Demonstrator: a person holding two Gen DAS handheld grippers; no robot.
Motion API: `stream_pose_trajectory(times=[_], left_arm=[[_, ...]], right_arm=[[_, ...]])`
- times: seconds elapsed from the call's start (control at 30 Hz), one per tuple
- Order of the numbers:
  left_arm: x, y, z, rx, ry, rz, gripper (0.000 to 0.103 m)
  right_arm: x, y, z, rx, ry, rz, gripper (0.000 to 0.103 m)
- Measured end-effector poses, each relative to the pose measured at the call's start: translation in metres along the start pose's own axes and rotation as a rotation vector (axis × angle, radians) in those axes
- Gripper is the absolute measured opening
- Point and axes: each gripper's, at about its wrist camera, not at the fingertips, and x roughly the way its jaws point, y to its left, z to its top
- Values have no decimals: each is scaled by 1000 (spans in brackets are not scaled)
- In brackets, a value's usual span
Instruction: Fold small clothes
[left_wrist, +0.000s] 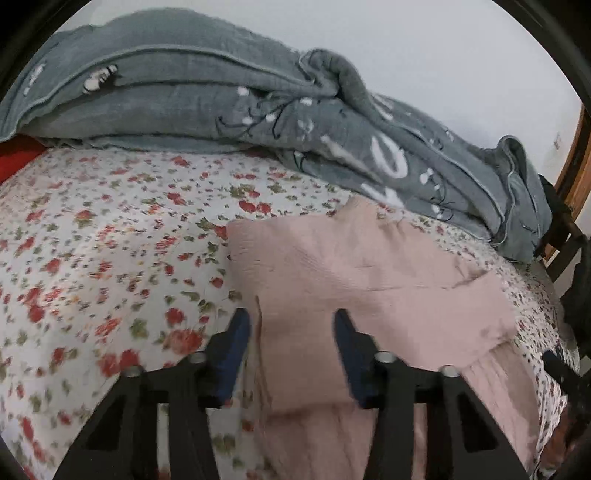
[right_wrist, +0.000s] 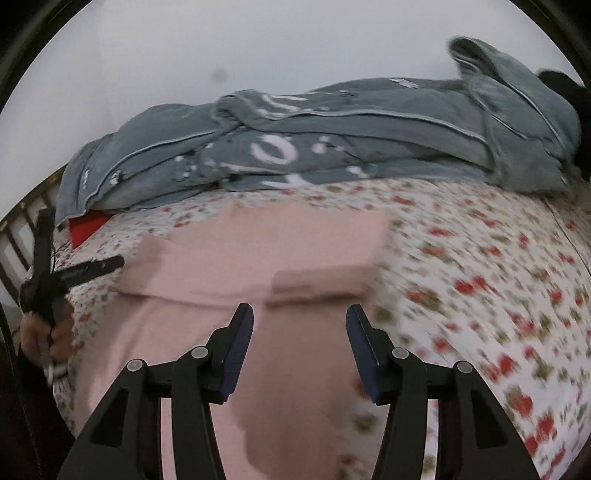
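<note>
1. Left tool (left_wrist: 291, 317): released, jaws spread, nothing between them, hovering over pink garment (left_wrist: 369, 273).
2. Right tool (right_wrist: 300, 315): also released, jaws wide, above same garment (right_wrist: 258, 258).
3. Pink garment: lying partly folded on floral bed sheet (left_wrist: 110, 229), just in front of grey blanket (left_wrist: 177, 88) bunched along far side.
4. Motion blur in both views.
</note>
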Motion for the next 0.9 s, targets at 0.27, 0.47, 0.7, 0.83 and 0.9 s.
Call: stream_pose_trajectory(times=[0.27, 0.47, 0.7, 0.83, 0.9], left_arm=[[-8, -8, 5, 16, -47, 14, 8], [-21, -27, 38, 49, -157, 11, 7], [26, -13, 28, 18, -37, 122, 8], [34, 1, 15, -18, -16, 114, 14], [26, 3, 18, -31, -9, 101, 21]], right_arm=[[5, -35, -15, 61, -23, -27, 52], [13, -36, -13, 58, -20, -27, 52], [13, -32, -5, 33, -29, -53, 52], [19, -26, 9, 12, -36, -61, 52], [27, -22, 20, -8, -32, -80, 52]])
